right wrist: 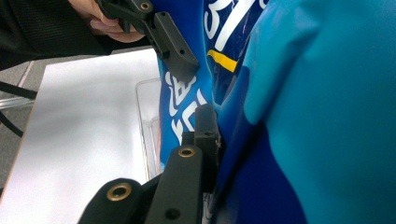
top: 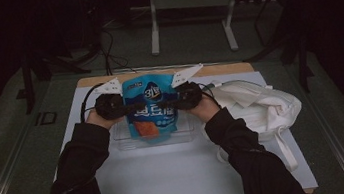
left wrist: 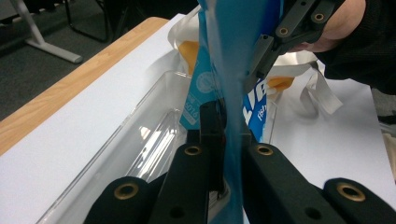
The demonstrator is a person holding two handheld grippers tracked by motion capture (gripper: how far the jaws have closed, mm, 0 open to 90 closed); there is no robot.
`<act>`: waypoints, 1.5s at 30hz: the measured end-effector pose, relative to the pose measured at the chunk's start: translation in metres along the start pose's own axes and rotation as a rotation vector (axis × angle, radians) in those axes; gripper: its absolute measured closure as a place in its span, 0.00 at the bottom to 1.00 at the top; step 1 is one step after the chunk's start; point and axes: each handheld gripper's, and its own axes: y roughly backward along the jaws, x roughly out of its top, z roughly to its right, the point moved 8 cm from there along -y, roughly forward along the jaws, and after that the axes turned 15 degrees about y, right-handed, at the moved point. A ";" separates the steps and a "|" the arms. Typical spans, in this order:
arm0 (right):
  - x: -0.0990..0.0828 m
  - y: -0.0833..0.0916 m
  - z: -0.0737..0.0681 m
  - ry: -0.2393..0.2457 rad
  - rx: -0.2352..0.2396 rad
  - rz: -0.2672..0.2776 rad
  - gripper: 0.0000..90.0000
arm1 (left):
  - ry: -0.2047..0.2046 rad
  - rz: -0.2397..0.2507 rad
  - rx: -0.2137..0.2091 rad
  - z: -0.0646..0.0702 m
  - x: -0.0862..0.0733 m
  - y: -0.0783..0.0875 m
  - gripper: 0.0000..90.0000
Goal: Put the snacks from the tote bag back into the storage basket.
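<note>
Both grippers, left gripper (top: 126,105) and right gripper (top: 173,100), pinch opposite side edges of the blue pouch (top: 151,107), keeping it upright over the clear tray (top: 185,135) near the desk's far edge, likely for lowering in.

Right hand-held gripper (right wrist: 219,135): one jaw hidden behind blue pouch (right wrist: 303,116). Clear tray (top: 125,141) partly covered. Pouch print too small to be read.
</note>
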 end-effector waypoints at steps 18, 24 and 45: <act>-0.008 -0.005 -0.009 -0.013 0.008 0.046 0.94 | 0.032 0.051 -0.019 0.001 -0.015 0.000 1.00; -0.008 -0.006 -0.007 -0.024 0.005 0.047 0.93 | 0.057 0.082 0.001 0.001 -0.016 0.000 0.99; -0.007 0.008 0.001 -0.063 -0.025 0.084 0.40 | 0.103 0.140 0.053 0.007 -0.005 0.006 0.43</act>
